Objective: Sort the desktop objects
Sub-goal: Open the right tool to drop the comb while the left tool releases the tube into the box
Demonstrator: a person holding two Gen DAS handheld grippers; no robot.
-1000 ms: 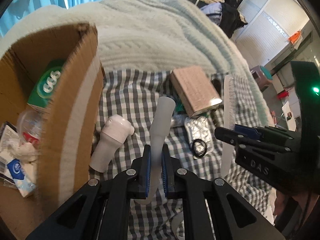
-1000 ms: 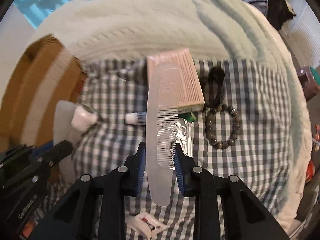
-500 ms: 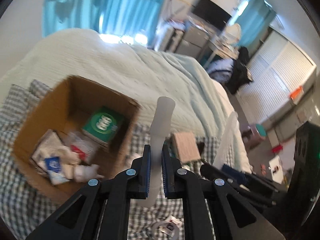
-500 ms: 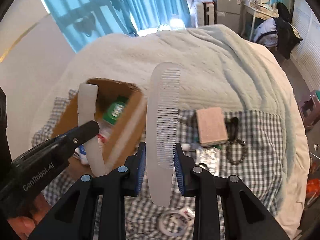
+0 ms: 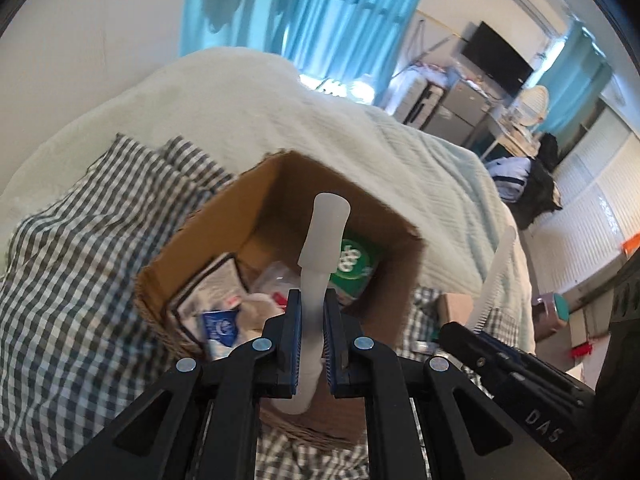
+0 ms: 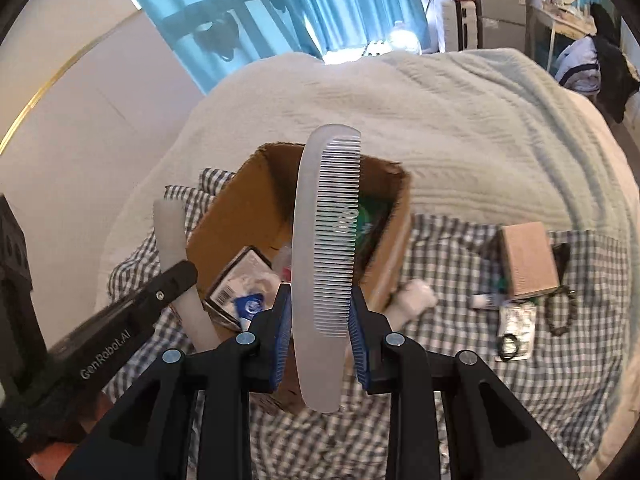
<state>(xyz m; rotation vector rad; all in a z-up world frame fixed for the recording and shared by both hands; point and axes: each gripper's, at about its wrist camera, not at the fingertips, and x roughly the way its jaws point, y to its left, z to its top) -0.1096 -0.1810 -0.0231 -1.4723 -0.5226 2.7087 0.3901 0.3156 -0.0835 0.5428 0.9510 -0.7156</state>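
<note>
My left gripper (image 5: 311, 312) is shut on a translucent white tube-shaped piece (image 5: 323, 236) and holds it above the open cardboard box (image 5: 256, 200). My right gripper (image 6: 318, 308) is shut on a frosted white comb (image 6: 326, 240), held upright over the same box (image 6: 392, 240). The box holds a green pack (image 5: 354, 268), a blue sachet (image 5: 220, 326) and other small packets. The left gripper and its tube also show in the right wrist view (image 6: 172, 240), at the box's left side.
The box stands on a checked cloth (image 6: 460, 380) over a pale green blanket (image 6: 460, 120). On the cloth to the right lie a pink-brown box (image 6: 528, 260), a white bottle (image 6: 414, 300), a blister pack (image 6: 516, 320), a bead bracelet (image 6: 560, 312) and a small tube (image 6: 484, 300).
Both grippers have lifted from the cloth and swung left, from above the loose items to above the open box. Each still holds its object.
</note>
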